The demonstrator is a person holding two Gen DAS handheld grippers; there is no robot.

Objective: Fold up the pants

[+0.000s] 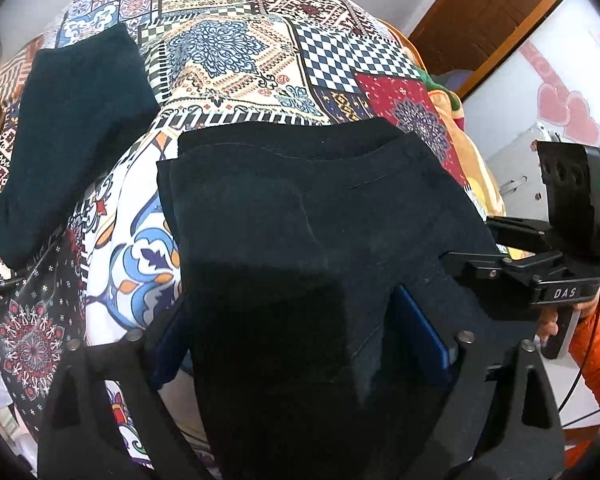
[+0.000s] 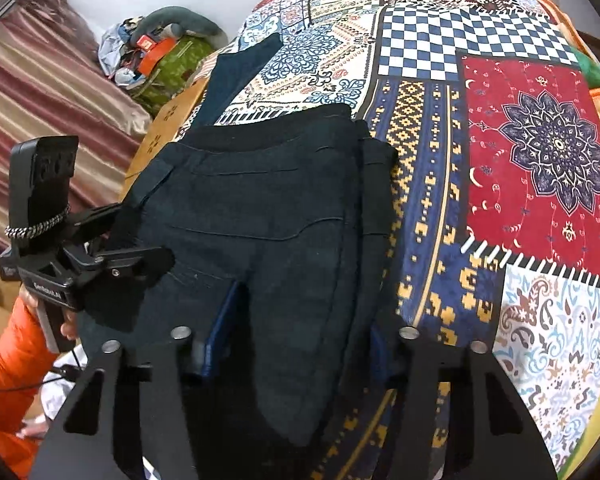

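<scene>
Left on the cover: a dark folded garment, set aside, probably so it stays clear of your work. Centre: the pants lie doubled on the cover, waistband at the far edge, the near edge rising into both tongs. You likely hold it at two spots so the fold goes down square. Left tongs: jaws stand wide and cloth fills the gap, but I cannot tell whether the pads press it. Right tongs: about half open, jaws clenched on a bunch of pants, cloth against both pads. Far right: your orange sleeve behind the right handle.
</scene>
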